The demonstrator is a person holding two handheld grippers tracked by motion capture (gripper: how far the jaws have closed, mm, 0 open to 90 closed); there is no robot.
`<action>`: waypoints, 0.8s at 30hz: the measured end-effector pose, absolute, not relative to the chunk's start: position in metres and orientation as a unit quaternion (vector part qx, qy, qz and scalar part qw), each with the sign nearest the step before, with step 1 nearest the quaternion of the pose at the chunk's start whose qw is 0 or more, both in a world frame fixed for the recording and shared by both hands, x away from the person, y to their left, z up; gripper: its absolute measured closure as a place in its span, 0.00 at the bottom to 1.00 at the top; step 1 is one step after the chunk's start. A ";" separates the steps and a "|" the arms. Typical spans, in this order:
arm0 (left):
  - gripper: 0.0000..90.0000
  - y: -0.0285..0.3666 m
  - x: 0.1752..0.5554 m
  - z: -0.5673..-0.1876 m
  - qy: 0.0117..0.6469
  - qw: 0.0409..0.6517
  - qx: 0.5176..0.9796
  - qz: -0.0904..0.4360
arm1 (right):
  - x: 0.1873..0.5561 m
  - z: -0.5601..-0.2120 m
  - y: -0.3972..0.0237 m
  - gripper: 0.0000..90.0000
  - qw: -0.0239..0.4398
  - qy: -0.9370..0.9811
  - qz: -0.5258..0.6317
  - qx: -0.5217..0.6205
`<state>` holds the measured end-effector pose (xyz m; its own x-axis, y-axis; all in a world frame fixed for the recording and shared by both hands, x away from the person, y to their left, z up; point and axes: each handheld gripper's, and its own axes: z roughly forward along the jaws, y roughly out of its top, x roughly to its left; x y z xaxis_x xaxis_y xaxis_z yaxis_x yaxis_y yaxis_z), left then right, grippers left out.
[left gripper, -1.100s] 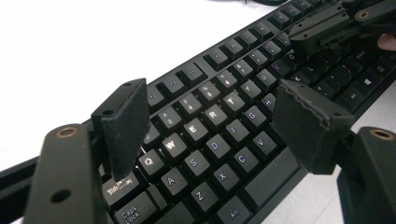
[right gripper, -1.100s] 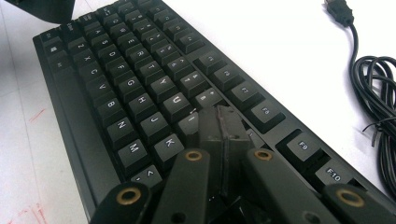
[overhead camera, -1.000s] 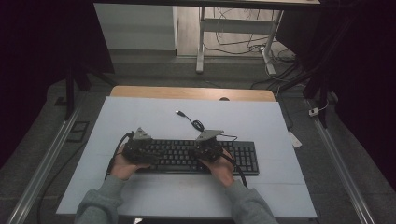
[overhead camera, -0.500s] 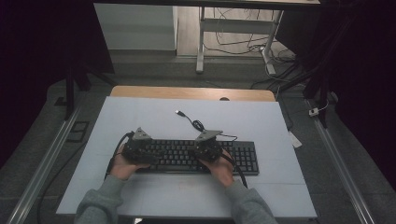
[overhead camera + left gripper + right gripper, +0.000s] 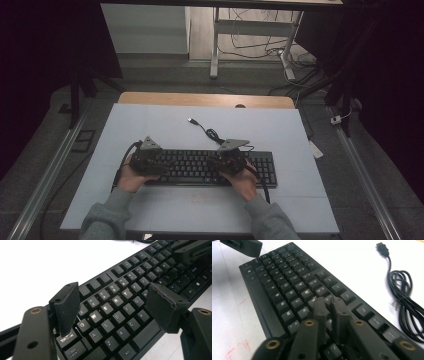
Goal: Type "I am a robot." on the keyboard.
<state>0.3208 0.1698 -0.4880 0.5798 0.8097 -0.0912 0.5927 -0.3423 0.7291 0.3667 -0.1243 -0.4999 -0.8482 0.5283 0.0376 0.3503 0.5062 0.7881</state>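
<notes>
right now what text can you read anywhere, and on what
"Tab", "Caps Lock", "Alt": left-edge keycaps of the black plastic keyboard.
"Q W E R T", "A S D F G", "Z X C V": its letter keys.
Function-row and far-end legends: too small or blurred.
Coiled black USB cable and white table: no text.

Both forearms come in over the table's near edge, each hand gripping its tool side by side and well apart. The left gripper (image 5: pixel 113 307) tilts downward with its jaws spread wide. The right gripper (image 5: pixel 329 307) has its jaws nearly together, having just been opening slightly, nothing between them.
</notes>
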 end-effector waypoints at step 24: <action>0.31 0.173 0.323 -0.489 0.441 0.372 0.804 0.143 | 0.348 -0.489 -0.167 0.22 0.147 0.861 0.422 0.243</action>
